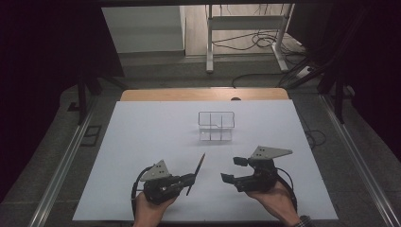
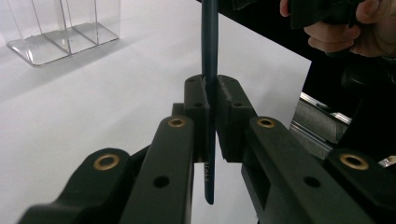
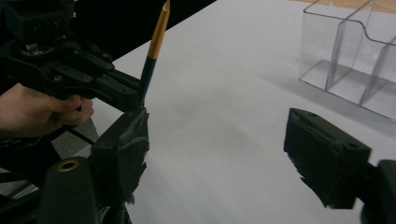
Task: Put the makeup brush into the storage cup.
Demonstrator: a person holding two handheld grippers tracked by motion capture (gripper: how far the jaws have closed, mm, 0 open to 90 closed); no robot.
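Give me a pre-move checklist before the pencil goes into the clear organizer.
1. Left gripper shut on the pencil: ok; the pads clamp it on both sides.
2. Pencil clear of the table: ok; it stands off the sheet at a slant.
3. Right gripper free: ok; its jaws are apart with nothing between them.
4. Clear organizer upright, nothing in the compartments that show: ok.
5. Open path from pencil to organizer: ok; bare sheet lies between them.
6. Which end of the pencil is sharpened: cannot tell.
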